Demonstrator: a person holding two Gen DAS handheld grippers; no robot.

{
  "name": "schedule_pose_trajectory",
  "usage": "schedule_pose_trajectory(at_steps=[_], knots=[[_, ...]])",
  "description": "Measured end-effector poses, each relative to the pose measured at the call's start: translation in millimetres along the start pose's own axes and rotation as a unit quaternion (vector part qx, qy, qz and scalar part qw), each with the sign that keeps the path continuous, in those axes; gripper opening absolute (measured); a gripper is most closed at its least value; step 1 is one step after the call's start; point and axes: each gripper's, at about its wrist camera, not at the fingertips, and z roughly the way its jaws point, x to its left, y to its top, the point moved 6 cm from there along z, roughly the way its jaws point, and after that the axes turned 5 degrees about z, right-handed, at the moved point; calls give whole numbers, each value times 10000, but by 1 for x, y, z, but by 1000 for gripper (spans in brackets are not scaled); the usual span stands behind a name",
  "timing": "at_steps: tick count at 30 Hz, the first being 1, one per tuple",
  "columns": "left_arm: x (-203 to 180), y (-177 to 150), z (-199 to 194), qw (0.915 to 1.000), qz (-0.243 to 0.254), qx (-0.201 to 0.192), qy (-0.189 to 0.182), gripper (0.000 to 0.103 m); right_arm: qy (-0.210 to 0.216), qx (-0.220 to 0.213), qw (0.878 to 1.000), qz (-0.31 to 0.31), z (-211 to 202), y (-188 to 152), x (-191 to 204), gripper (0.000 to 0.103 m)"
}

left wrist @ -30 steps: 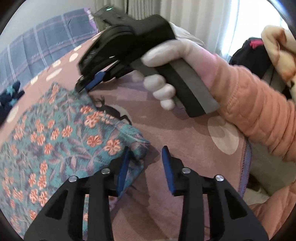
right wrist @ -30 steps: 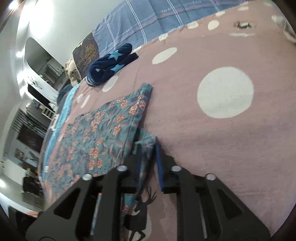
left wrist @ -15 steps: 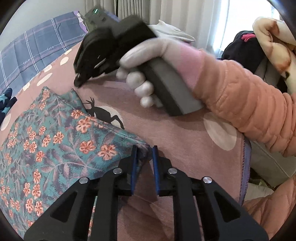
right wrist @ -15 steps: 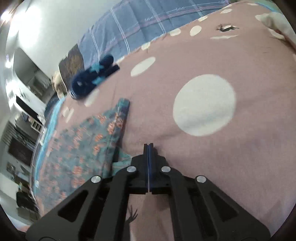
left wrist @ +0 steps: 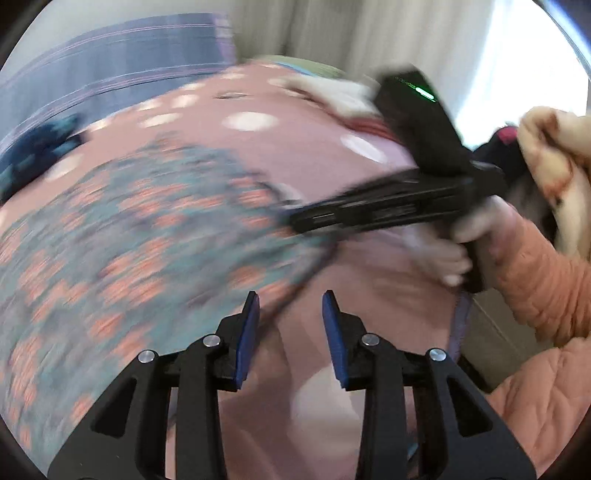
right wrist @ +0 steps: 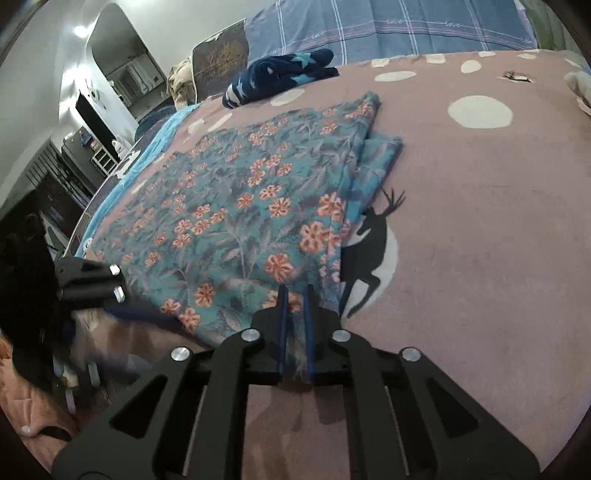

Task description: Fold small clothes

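A: Where is the floral garment [right wrist: 240,206] lying?

B: Spread flat on the pink dotted blanket [right wrist: 480,229]; its teal cloth with orange flowers covers the blanket's left part in the right wrist view; a folded layer shows along its far right edge, and its near edge partly covers the black deer print [right wrist: 369,243].

A: And the right gripper [right wrist: 294,295]?

B: Its 2 blue pads stand a narrow slit apart, right at the garment's near corner; cloth seems to sit between them, yet I cannot tell whether they pinch it or only rest against it.

A: The left gripper [left wrist: 290,306]?

B: Its jaws are spread wide, nothing between them; they hover just past the garment's edge [left wrist: 147,236], over bare blanket [left wrist: 369,280]; that view is heavily blurred.

A: Can you see 1 gripper from the other camera?

B: Yes; the left wrist view shows the right gripper [left wrist: 369,212] stretched flat toward the garment's corner, held by a gloved hand [left wrist: 458,251] in an orange sleeve [left wrist: 546,288]; the right wrist view catches the left gripper [right wrist: 88,280] at the left, near the garment's near edge.

A: Anything else on the bed?

B: A dark blue star-patterned bundle [right wrist: 280,74] lies beyond the garment, well apart from both grippers; a blue plaid cover [right wrist: 406,29] runs behind it.
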Motion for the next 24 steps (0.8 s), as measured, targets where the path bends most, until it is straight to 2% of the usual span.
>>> schedule_pose_trajectory(at_steps=[1, 3, 6, 8, 9, 10, 12, 14, 17, 21, 24], knots=[[17, -10, -18, 9992, -327, -140, 197, 36, -170, -67, 9998, 16, -5, 6, 3, 11], [45, -22, -45, 9948, -825, -399, 450, 36, -359, -211, 9991, -113, -16, 14, 12, 22], [85, -47, -99, 9809, -1439, -875, 971, 36, -438, -315, 9977, -409, -21, 30, 41, 28], [114, -70, -140, 9674, -1716, -1211, 1419, 36, -445, -325, 9965, -623, -13, 35, 65, 32], [125, -72, -150, 9634, -1793, -1283, 1524, 36, -420, -308, 9962, -703, -6, 39, 74, 33], [138, -86, -169, 9558, -1943, -1405, 1704, 36, -362, -260, 9955, -842, 4, 41, 91, 34], [162, -109, -195, 9422, -2258, -1543, 1936, 36, -227, -156, 9939, -1067, 20, 42, 120, 35], [179, -132, -211, 9331, -2554, -1585, 1975, 36, -106, -58, 9921, -1246, 36, 39, 147, 36], [195, -159, -221, 9283, -2810, -1613, 1824, 34, 107, 173, 9871, -1586, 65, 36, 197, 39], [202, -177, -213, 9350, -2739, -1593, 1592, 31, 175, 379, 9787, -2011, 94, 39, 250, 43], [214, -185, -208, 9324, -2834, -1561, 1611, 28, 142, 552, 9689, -2407, 114, 44, 287, 43]])
